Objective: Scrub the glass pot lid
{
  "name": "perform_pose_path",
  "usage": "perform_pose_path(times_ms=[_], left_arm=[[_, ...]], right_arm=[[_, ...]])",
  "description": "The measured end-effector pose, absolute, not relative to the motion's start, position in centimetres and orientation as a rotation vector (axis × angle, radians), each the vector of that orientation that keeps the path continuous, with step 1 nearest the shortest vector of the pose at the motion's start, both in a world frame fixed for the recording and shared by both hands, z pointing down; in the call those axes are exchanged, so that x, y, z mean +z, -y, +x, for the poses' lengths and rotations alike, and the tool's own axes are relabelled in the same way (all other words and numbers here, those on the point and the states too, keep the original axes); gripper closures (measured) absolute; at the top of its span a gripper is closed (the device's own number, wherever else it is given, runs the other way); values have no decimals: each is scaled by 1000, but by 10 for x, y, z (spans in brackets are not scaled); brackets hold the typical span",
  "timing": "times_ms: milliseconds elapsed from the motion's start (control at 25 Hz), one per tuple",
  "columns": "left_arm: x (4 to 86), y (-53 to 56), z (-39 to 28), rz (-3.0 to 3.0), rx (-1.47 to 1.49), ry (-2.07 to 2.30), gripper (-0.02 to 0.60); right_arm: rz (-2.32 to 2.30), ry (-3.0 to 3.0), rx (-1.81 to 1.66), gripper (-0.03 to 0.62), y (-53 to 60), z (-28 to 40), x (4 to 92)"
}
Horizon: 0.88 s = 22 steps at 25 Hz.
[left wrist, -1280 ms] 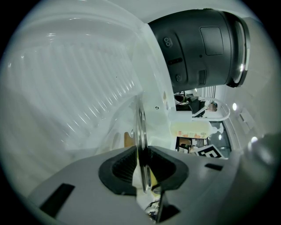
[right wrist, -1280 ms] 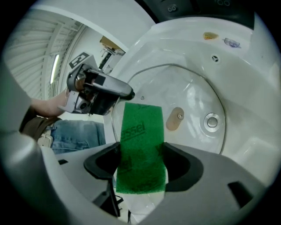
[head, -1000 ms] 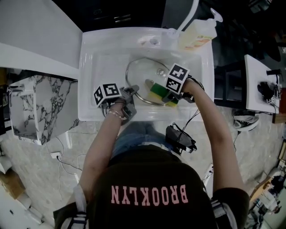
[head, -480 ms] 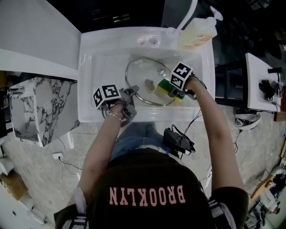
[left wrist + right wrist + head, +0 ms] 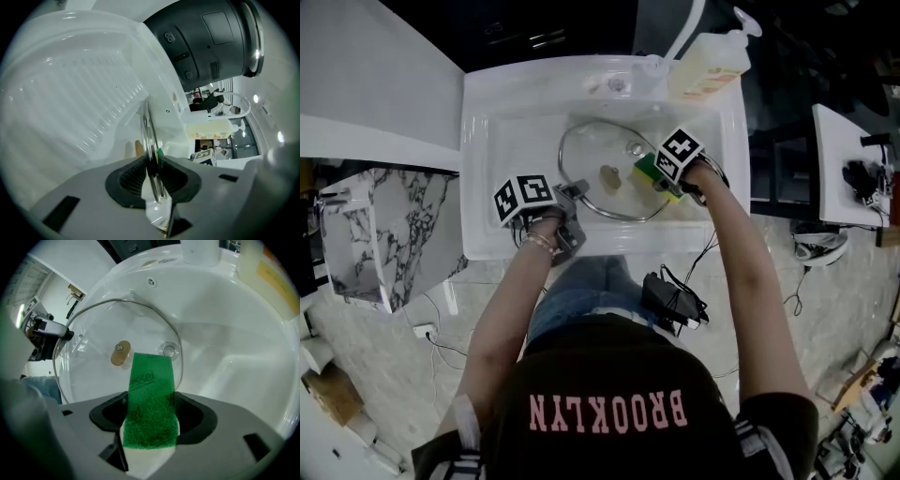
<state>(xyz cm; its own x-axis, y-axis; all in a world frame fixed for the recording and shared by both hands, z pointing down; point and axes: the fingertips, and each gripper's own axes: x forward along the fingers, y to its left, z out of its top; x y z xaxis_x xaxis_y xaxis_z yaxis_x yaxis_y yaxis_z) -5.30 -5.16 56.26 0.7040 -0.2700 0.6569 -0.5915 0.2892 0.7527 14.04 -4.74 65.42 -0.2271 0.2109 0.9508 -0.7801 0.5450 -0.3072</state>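
Fingers of my left gripper (image 5: 153, 176) are clamped on the metal rim of the glass pot lid (image 5: 592, 150), at the edge toward the sink's front-left corner. Seen along the fingers, the rim runs edge-on between the two dark pads. The lid sits inside the white sink (image 5: 487, 141), about mid-basin: clear glass with a steel band round it. A tan knob (image 5: 120, 353) marks the lid's centre. A small round steam vent (image 5: 168, 350) lies just beside it, toward the sink's right wall.

Fingers of my right gripper (image 5: 151, 420) are closed on a sponge (image 5: 151, 390), green scouring face toward the camera, yellow body showing in the head view. The sponge tip reaches over the glass between knob and vent, on the half of the lid toward the sink's right side. Whether it presses on the glass, I cannot tell.

At the sink's back-right corner stands a soap pump bottle (image 5: 710, 58), beside the white faucet (image 5: 689, 28). Both my forearms reach over the sink's front rim.
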Motion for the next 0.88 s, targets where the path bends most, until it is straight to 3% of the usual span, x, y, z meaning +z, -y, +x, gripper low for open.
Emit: perform_pose_path(times_ms=[880], left_arm=[[510, 79, -63, 1471, 624, 832, 492]], right_arm=[[734, 1787, 1055, 299, 36, 149, 607]])
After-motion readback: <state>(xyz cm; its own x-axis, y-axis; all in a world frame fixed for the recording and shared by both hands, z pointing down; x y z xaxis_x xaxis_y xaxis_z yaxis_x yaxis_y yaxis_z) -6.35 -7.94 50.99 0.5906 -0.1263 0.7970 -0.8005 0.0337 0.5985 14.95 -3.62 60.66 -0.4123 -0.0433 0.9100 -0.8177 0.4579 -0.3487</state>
